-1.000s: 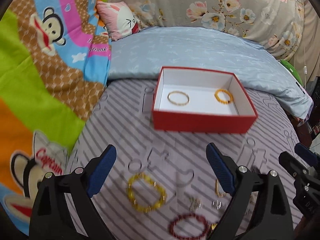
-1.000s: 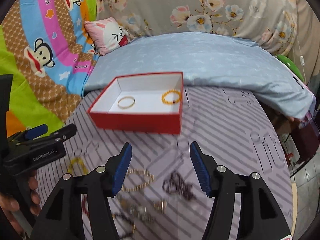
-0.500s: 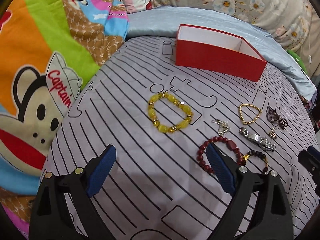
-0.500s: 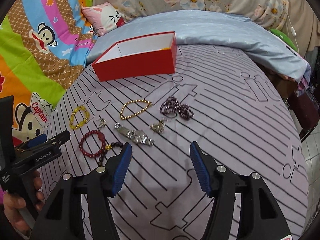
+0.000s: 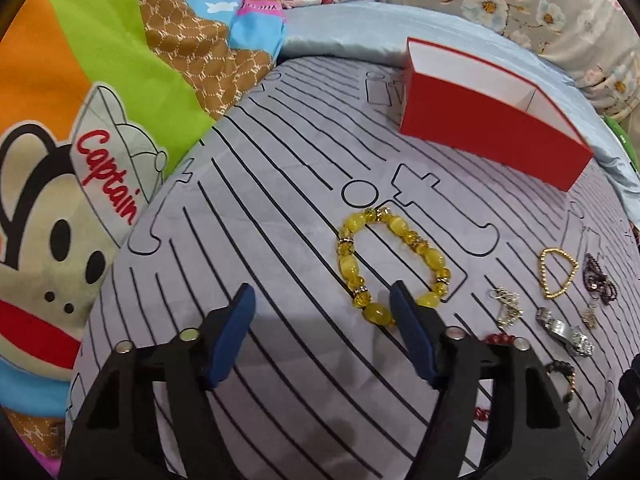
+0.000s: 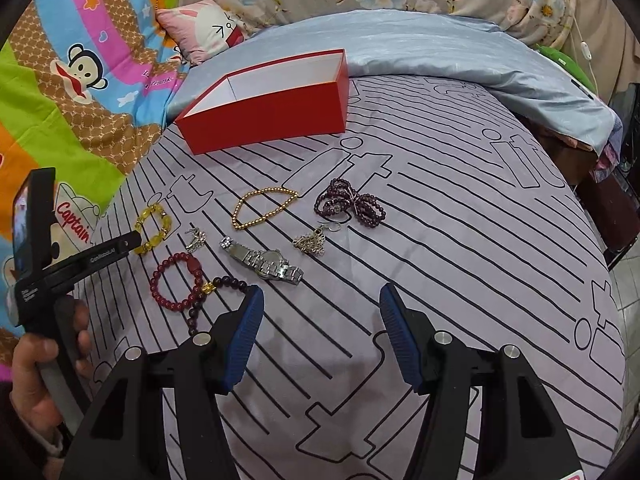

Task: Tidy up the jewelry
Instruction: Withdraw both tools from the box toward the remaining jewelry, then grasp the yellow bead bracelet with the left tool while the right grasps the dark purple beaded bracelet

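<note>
A flat-sided red box (image 6: pixel 272 114) with a white inside is sitting on a bed, on a soft grey sheet (image 6: pixel 440 240) printed with black stripes. In front of the box the jewelry is lying spread out: a ring of chunky, glossy yellow beads (image 5: pixel 394 264), a thin chain of small gold beads (image 6: pixel 262 208) pulled into a triangle, a tangled coil of dark purple beads (image 6: pixel 350 204), a silvery metal link watch (image 6: pixel 264 262), two small silvery trinkets (image 6: pixel 310 242), a dark red bead bracelet (image 6: pixel 178 282) and a brown bead strand (image 6: pixel 218 292) touching it.

The left tongs (image 5: pixel 322 306) have just been closing; they are standing part open over bare sheet, and their right finger is covering the near edge of the yellow beads. The right tongs (image 6: pixel 320 300) are gaping, holding nothing, nearer than the watch. Behind the box a smooth pale blue cover (image 6: pixel 420 52) is bunching up.
</note>
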`<action>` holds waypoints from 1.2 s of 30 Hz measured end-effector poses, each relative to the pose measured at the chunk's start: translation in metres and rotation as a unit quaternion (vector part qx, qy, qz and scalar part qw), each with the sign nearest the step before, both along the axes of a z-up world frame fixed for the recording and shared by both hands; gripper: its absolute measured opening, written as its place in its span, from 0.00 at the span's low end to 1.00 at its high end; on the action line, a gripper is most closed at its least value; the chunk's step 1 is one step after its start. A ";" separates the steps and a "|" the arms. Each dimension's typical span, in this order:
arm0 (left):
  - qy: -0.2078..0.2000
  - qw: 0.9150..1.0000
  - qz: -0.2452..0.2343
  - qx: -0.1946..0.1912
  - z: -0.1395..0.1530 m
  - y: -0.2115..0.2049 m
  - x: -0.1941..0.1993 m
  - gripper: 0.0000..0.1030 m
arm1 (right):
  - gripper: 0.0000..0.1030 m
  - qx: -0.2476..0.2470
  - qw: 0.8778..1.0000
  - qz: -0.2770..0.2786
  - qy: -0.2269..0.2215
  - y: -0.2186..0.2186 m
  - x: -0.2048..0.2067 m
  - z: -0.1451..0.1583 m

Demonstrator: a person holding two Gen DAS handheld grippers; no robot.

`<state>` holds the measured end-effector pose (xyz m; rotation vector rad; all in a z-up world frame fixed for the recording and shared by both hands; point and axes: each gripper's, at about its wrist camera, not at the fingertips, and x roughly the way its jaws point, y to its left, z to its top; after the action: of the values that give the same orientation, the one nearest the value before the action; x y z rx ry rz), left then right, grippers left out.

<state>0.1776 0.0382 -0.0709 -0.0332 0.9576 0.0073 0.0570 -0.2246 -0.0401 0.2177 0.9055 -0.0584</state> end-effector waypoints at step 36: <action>-0.018 0.997 -0.037 -0.068 0.047 0.000 -0.027 0.08 | 0.03 0.028 0.999 0.011 -0.033 -0.021 0.046 0.017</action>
<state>0.1505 0.0386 -0.0243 -0.1232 0.9210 -0.1275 0.1030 -0.2454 -0.0235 0.2602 0.8440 -0.0056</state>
